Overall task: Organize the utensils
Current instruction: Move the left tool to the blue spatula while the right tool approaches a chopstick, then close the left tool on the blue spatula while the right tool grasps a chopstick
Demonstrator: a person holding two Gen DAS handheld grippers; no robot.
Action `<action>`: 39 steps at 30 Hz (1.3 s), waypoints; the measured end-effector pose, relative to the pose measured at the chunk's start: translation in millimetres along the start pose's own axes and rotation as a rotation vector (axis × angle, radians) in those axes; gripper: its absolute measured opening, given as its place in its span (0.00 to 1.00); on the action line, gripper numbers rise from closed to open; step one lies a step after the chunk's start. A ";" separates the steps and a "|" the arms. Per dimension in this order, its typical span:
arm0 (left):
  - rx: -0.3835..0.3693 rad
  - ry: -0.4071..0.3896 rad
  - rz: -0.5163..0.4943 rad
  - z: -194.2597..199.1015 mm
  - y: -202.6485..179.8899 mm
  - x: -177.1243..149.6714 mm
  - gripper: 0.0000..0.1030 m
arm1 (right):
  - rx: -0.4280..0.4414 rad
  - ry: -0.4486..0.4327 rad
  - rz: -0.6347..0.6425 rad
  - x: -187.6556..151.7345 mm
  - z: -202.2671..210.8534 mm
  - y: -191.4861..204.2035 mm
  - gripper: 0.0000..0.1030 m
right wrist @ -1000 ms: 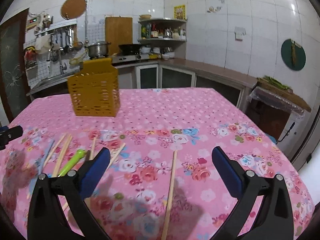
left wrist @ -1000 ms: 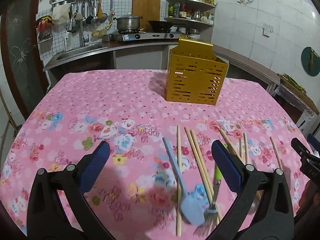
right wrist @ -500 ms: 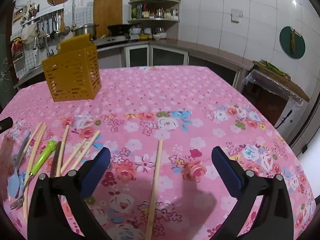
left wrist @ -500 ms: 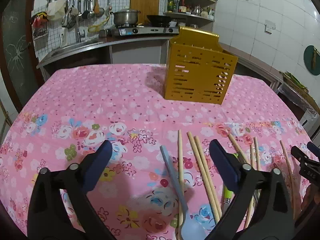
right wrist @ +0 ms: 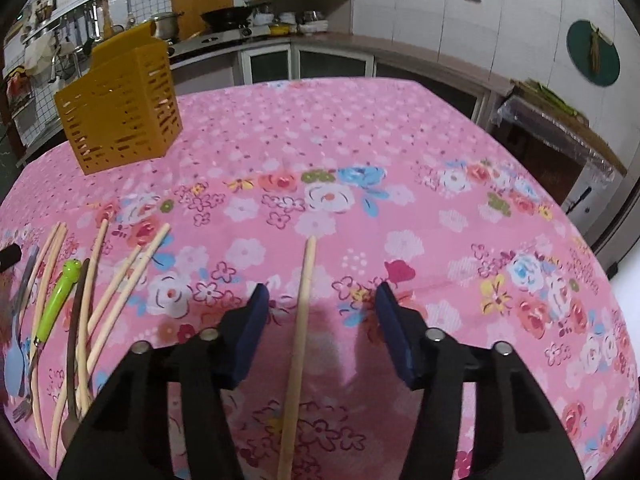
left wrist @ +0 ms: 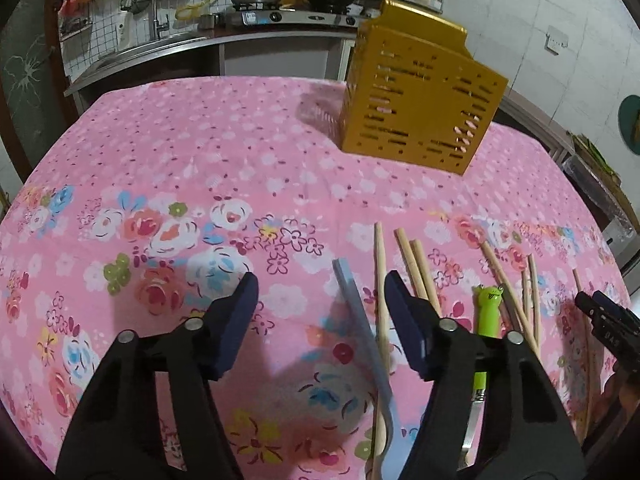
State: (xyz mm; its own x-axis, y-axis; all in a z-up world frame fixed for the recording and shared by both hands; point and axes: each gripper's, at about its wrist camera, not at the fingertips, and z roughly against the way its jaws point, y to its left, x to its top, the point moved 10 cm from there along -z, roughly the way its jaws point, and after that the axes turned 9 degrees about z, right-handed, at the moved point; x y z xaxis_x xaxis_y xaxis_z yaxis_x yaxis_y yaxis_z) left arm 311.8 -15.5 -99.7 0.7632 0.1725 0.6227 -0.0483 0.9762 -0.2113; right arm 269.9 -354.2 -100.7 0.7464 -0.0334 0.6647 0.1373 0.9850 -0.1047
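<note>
A yellow slotted utensil holder (left wrist: 416, 100) stands upright at the far side of the pink floral table; it also shows in the right wrist view (right wrist: 120, 108). My left gripper (left wrist: 322, 292) is open low over the cloth, with a blue spoon (left wrist: 364, 332) and a wooden chopstick (left wrist: 380, 280) lying between its fingers. A green frog-handled fork (left wrist: 486, 312) and several chopsticks (left wrist: 508, 276) lie to its right. My right gripper (right wrist: 320, 308) is open, with a single chopstick (right wrist: 300, 332) lying between its fingers, untouched.
In the right wrist view, more chopsticks (right wrist: 120, 284), the green fork (right wrist: 60, 292), a dark utensil (right wrist: 76, 320) and the blue spoon (right wrist: 16, 352) lie at the left. The table edge (right wrist: 520, 128) drops off at the right. A kitchen counter (left wrist: 240, 28) runs behind.
Both grippers have moved forward and lower toward the table. The left has closed in over the blue spoon and a chopstick, the right over the lone chopstick. Both jaws look narrower.
</note>
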 end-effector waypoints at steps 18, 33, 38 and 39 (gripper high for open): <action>0.046 0.096 -0.082 -24.5 -15.2 -9.4 0.29 | 0.039 0.036 0.009 -1.8 -5.2 8.8 0.30; 0.064 0.110 -0.097 -29.9 -15.6 -4.2 0.11 | 0.109 0.065 -0.028 3.3 -10.1 11.2 0.07; 0.062 0.113 -0.107 -31.8 -18.3 -3.9 0.09 | 0.135 0.114 -0.039 7.9 -16.5 9.8 0.07; 0.063 0.115 -0.110 -32.4 -19.3 -3.7 0.09 | 0.136 0.119 -0.040 9.2 -18.2 9.8 0.07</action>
State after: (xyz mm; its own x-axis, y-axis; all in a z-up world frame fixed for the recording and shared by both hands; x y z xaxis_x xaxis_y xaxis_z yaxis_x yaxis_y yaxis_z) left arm 330.8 -39.2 -122.3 0.8347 0.0516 0.5483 0.0019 0.9953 -0.0966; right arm 290.0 -347.9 -109.1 0.8149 -0.0848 0.5733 0.0848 0.9960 0.0268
